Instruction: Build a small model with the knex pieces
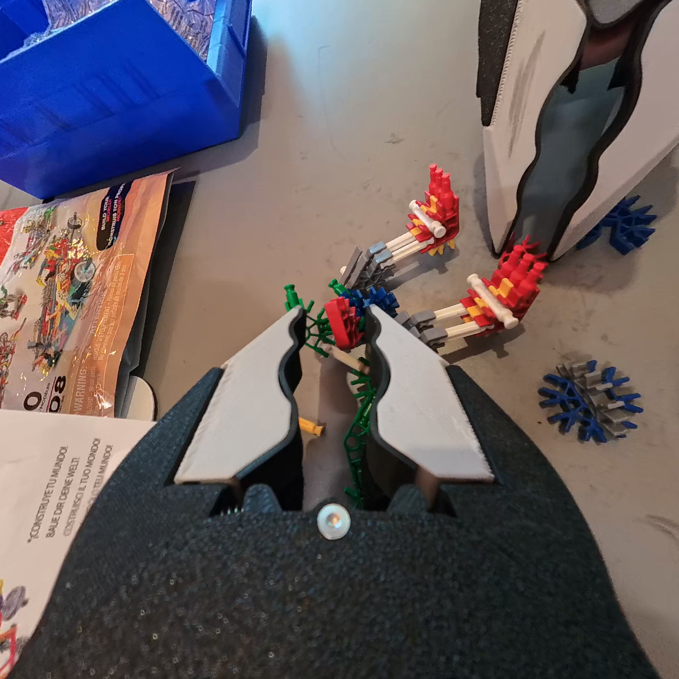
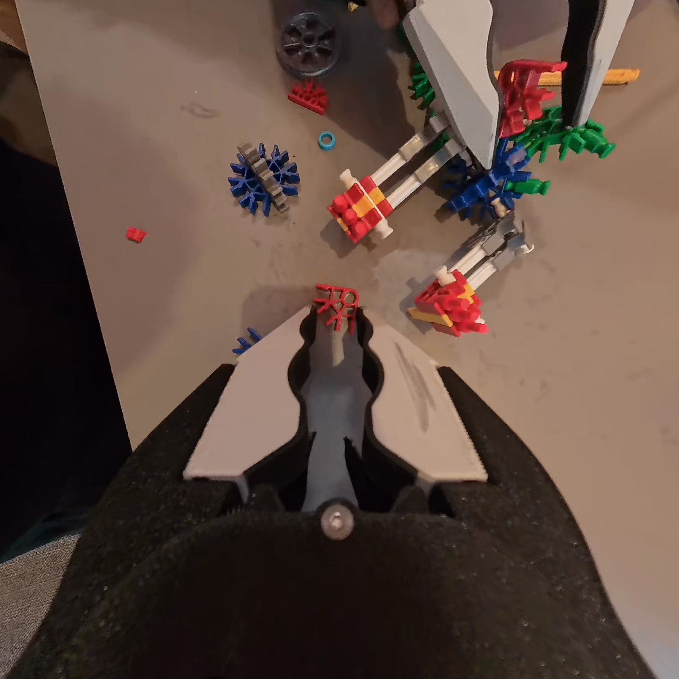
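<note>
Near centre frame in each wrist view, the left gripper (image 1: 335, 323) pinches the multicoloured plastic rod-and-connector model (image 1: 404, 294); the right gripper (image 2: 336, 312) clamps a red plastic corner connector (image 2: 336, 303) by one edge, so it could twist free and drop to the grey worktop (image 2: 183, 330).

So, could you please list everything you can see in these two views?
Table: one, grey.
Bin: one, blue, far left.
Printed bag: one, beside bin.
Leaflet: one, white, near left.
Rod assembly: one, multicoloured, centre.
Snowflake stack: one, blue and grey, loose.
Wheel: one, black.
Ring: one, teal.
Red connector: one, in right gripper.
Left gripper: grips assembly's red connector.
</note>
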`<state>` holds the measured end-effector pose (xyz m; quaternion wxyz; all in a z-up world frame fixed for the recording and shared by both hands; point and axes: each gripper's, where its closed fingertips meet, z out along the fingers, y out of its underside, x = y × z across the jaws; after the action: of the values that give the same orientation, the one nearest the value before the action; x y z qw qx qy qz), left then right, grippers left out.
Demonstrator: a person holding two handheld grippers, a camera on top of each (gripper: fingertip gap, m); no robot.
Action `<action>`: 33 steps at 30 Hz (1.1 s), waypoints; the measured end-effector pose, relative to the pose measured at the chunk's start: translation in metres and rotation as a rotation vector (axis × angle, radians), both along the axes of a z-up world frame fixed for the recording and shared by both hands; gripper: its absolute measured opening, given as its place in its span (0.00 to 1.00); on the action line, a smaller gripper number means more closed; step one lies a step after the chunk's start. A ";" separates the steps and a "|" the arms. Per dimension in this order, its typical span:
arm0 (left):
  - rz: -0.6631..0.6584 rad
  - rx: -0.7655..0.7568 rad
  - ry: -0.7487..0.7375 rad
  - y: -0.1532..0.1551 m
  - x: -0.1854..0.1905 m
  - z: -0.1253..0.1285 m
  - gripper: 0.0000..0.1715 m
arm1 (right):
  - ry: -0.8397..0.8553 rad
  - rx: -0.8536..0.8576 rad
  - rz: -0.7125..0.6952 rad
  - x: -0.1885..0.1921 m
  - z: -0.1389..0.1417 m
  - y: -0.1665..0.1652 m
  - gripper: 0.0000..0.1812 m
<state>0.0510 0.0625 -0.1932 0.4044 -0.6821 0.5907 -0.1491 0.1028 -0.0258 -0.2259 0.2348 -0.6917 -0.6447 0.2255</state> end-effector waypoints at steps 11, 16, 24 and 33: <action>-0.037 -0.094 -0.257 0.000 0.010 0.052 0.24 | 0.295 0.208 -0.079 -0.010 0.078 0.057 0.12; -0.084 -0.230 -0.415 0.001 0.026 0.075 0.20 | 0.346 0.448 -0.093 -0.024 0.101 0.093 0.12; -0.079 -0.345 -0.527 0.013 0.024 0.086 0.07 | 0.347 0.751 -0.052 -0.037 0.115 0.110 0.12; -0.042 -0.241 -0.366 0.032 0.016 0.073 0.03 | 0.433 0.439 -0.060 -0.034 0.112 0.128 0.12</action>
<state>0.0670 0.0949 -0.1207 0.4173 -0.6747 0.4994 -0.3482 0.0686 0.1020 -0.1140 0.5171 -0.5788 -0.5924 0.2159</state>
